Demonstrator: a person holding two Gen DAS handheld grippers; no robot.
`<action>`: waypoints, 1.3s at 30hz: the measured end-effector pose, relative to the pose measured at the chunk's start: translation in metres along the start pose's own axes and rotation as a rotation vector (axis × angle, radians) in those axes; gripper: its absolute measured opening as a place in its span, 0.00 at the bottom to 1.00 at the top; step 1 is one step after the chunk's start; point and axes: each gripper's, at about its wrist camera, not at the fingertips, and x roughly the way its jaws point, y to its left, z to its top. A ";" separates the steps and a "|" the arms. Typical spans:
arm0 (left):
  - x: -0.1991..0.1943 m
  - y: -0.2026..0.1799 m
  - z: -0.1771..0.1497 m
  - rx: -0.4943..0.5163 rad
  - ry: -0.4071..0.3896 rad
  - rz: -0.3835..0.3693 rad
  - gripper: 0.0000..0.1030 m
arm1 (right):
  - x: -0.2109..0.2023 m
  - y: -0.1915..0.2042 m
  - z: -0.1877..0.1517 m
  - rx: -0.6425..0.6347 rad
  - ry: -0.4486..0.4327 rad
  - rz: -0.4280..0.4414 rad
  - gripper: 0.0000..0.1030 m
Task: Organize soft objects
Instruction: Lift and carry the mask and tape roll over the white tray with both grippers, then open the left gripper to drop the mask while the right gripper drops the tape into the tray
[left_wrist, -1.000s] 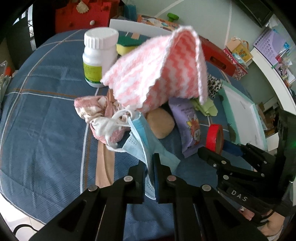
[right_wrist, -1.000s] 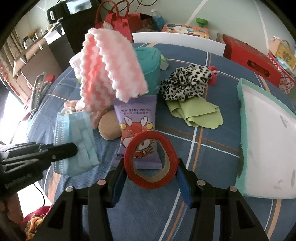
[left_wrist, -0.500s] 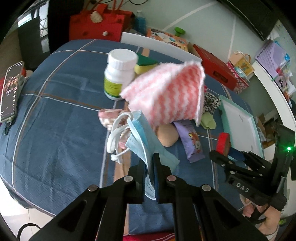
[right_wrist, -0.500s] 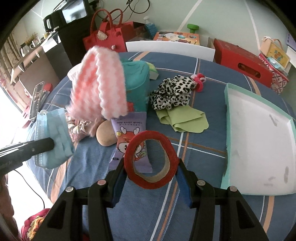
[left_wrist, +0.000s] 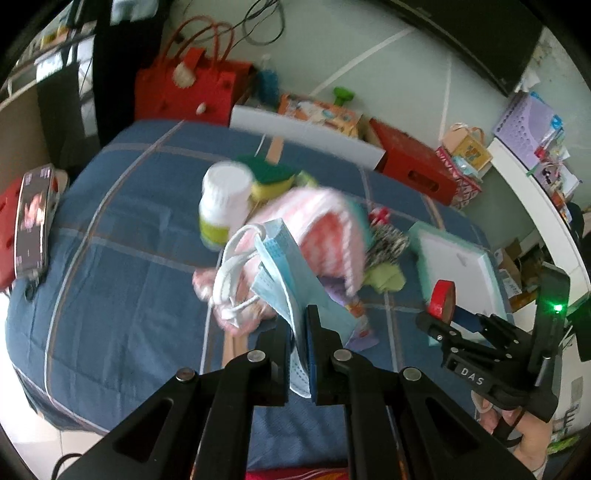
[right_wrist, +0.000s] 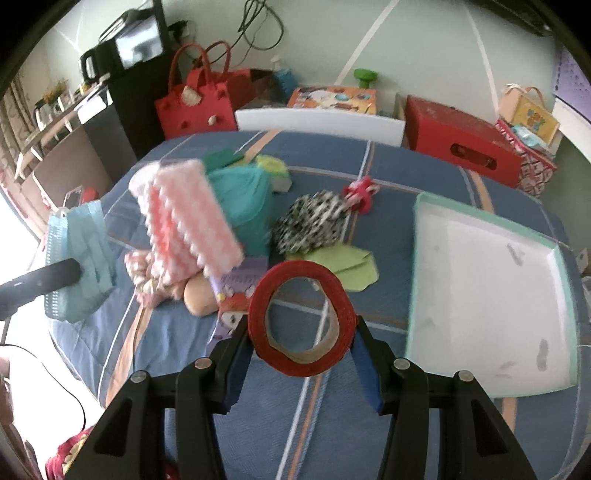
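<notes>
My left gripper (left_wrist: 300, 325) is shut on a blue face mask (left_wrist: 291, 273) and holds it high above the blue tablecloth; the mask also shows in the right wrist view (right_wrist: 79, 258). My right gripper (right_wrist: 301, 325) is shut on a red tape roll (right_wrist: 301, 325), held above the cloth; the roll also shows in the left wrist view (left_wrist: 443, 299). A pink-and-white zigzag cloth (right_wrist: 188, 221) drapes over a teal object (right_wrist: 247, 199) in the pile. A leopard scrunchie (right_wrist: 314, 221) and a green cloth (right_wrist: 343, 266) lie beside it.
A teal-rimmed white tray (right_wrist: 415, 266) lies at the right. A white pill bottle (left_wrist: 223, 203), a sponge (left_wrist: 269, 177), a purple wipes pack (right_wrist: 240, 291), a tan ball (right_wrist: 197, 299) and a pink crumpled cloth (right_wrist: 147, 273) sit in the pile. A phone (left_wrist: 33, 221) lies at the left edge.
Both grippers have risen and pulled back from the table with the mask and the tape roll still held. The pile looks smaller and farther below.
</notes>
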 end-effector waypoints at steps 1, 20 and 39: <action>-0.004 -0.008 0.006 0.016 -0.017 -0.003 0.07 | -0.004 -0.004 0.003 0.005 -0.007 -0.009 0.53; 0.081 -0.156 0.026 0.214 -0.004 -0.107 0.07 | -0.006 -0.102 0.038 0.222 -0.013 -0.201 0.53; 0.178 -0.240 0.006 0.411 0.035 -0.174 0.07 | 0.029 -0.247 -0.016 0.566 0.069 -0.503 0.53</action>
